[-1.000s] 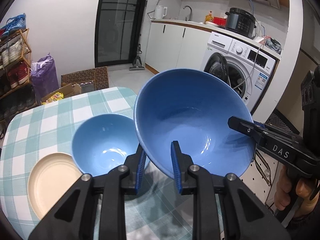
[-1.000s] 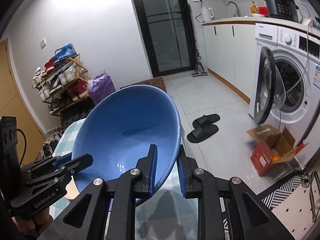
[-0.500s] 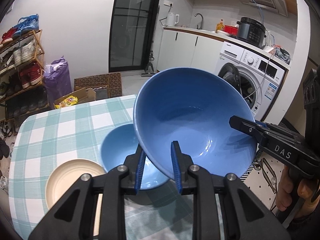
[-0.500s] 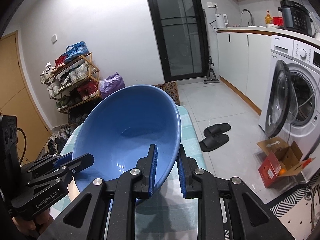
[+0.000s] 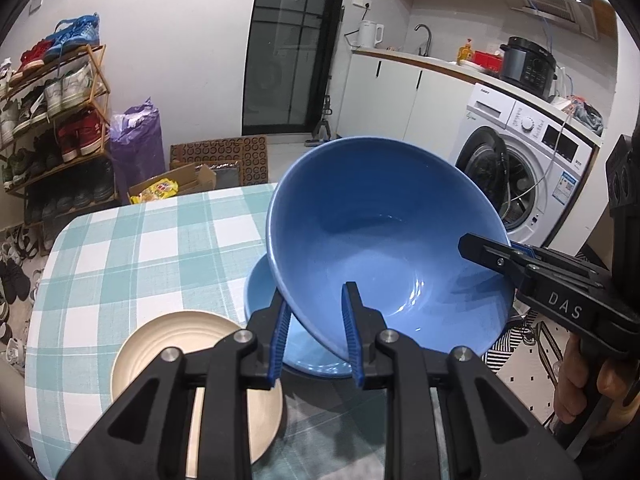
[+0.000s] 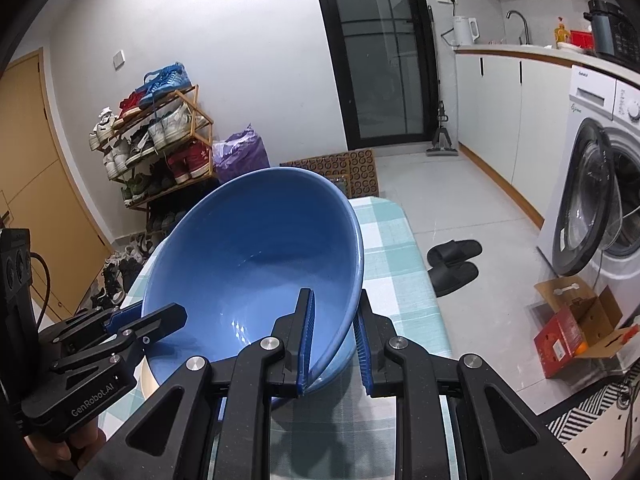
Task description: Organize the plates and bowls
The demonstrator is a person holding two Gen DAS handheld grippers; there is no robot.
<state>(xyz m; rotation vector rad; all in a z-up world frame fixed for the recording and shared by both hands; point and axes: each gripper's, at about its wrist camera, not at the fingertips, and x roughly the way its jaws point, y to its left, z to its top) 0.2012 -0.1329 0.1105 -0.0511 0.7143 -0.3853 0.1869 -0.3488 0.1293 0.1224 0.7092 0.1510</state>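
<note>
Surroundings: shoe rack (image 5: 52,112) and purple bag (image 5: 136,140) at left by a white wall; black glass door (image 5: 296,48) behind; washing machine (image 5: 524,168) with open door at right, under a counter with a kettle (image 5: 370,34) and a black cooker (image 5: 528,62); black slippers (image 6: 454,266) and an open cardboard box (image 6: 580,328) on the pale tiled floor.
In the way: large blue bowl (image 5: 384,248) hides most of the small blue bowl (image 5: 272,344) below it; cream plate (image 5: 192,364) just beside, partly behind the left gripper.
Materials and shapes: both bowls glossy, round, deep; plate matte, ribbed at the rim; table (image 5: 132,256) rounded at the corners, under a teal-and-white checked cloth; gripper frames black, pads ridged blue.
Task thing's place: large bowl tilted, lifted above the small bowl on the table.
Left gripper (image 5: 316,336): nearly closed, pinching the large bowl's near rim, 1 pad inside, 1 outside.
Right gripper (image 6: 334,338): nearly closed, pinching the opposite rim likewise.
Hand pose: both tools angled downward; fingers (image 5: 592,380) wrapped on the right handle.
</note>
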